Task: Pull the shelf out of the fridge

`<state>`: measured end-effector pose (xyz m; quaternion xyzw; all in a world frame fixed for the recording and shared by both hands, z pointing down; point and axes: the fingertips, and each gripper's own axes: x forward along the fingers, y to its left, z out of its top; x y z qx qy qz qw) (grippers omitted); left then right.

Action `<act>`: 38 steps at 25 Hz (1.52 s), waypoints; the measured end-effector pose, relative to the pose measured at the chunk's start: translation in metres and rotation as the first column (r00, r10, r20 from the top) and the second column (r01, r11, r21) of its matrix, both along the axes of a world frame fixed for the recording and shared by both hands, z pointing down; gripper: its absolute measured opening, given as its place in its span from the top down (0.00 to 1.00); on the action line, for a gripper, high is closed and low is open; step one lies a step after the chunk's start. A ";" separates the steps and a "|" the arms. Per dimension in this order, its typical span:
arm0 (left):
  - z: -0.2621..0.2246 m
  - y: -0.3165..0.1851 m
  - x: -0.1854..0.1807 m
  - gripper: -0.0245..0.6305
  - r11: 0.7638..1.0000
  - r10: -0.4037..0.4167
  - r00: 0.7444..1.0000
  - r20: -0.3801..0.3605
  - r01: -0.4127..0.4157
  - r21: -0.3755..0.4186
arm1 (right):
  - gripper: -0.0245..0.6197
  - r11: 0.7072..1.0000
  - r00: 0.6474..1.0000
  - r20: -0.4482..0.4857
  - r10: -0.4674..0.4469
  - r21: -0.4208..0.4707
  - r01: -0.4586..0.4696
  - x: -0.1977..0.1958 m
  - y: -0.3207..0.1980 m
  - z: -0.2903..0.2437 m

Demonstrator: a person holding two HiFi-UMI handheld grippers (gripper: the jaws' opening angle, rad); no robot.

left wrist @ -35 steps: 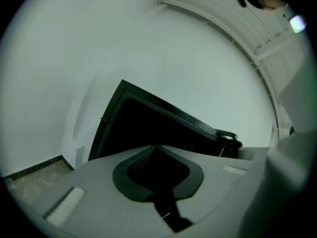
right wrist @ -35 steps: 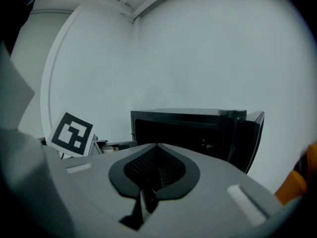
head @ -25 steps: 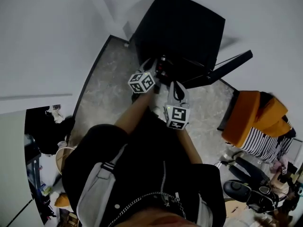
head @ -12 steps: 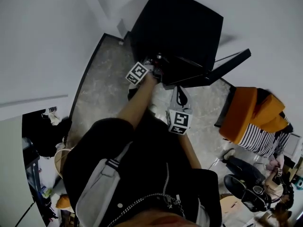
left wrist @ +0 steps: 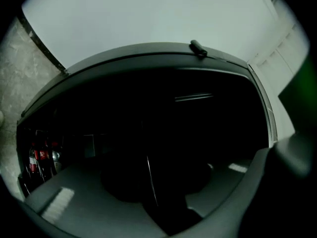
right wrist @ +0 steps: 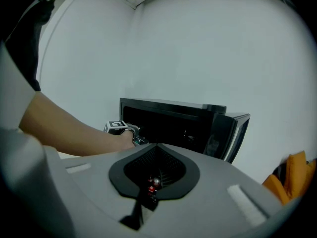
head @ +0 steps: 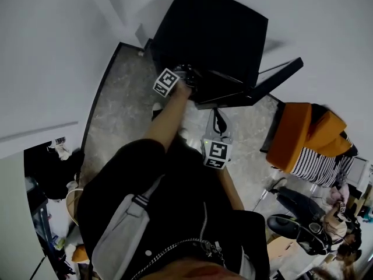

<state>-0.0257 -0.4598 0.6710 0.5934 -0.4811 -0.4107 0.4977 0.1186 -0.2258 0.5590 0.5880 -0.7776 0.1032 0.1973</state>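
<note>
Shelf is still inside the fridge (head: pixel 217 37), not pulled out at all as far as I can tell. The left gripper view stares straight into the black interior, and it's too dark to really pick the shelf out. A thin pale strip (left wrist: pixel 194 97) high up in there could be an edge of it, but I wouldn't swear to it. Some red cans (left wrist: pixel 38 160) sit low down at the far left of the fridge. The door (head: pixel 278 74) hangs open on the fridge's right side.

What's changed in the last 1 second: the left claw (head: pixel 187 74) has reached further into the fridge's open mouth, arm stretched out. It's rolled over too, since the marker cube shows a different face now. Its jaws have just been opening and now stand wide apart, with nothing I can make out between them. The right claw (head: pixel 217 120) hangs back from the fridge, near the person's body. Its jaws are pressed together on nothing, and it has hardly budged.

My read is that this is the lead-up to the grab. Wide jaws plus a reach into the opening suggests the left claw is lining up on the shelf's front edge, so the pull itself hasn't started. Next it needs to get that edge between the jaws, close, and draw straight back out of the fridge.
</note>
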 end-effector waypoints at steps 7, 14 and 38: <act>0.010 -0.005 0.003 0.73 1.000 0.000 0.999 -0.039 -0.001 -0.020 | 0.96 0.999 0.999 0.000 0.039 -0.013 -0.039 0.011 -0.001 0.004; 0.002 -0.033 0.005 0.73 1.000 0.024 0.997 -0.070 -0.023 0.017 | 0.96 0.998 0.998 -0.005 0.064 -0.024 -0.064 0.015 0.000 0.005; 0.017 -0.023 -0.004 0.93 0.999 -0.016 0.991 -0.133 0.011 -0.042 | 0.96 0.997 0.998 0.013 0.067 -0.040 -0.067 0.017 0.002 0.012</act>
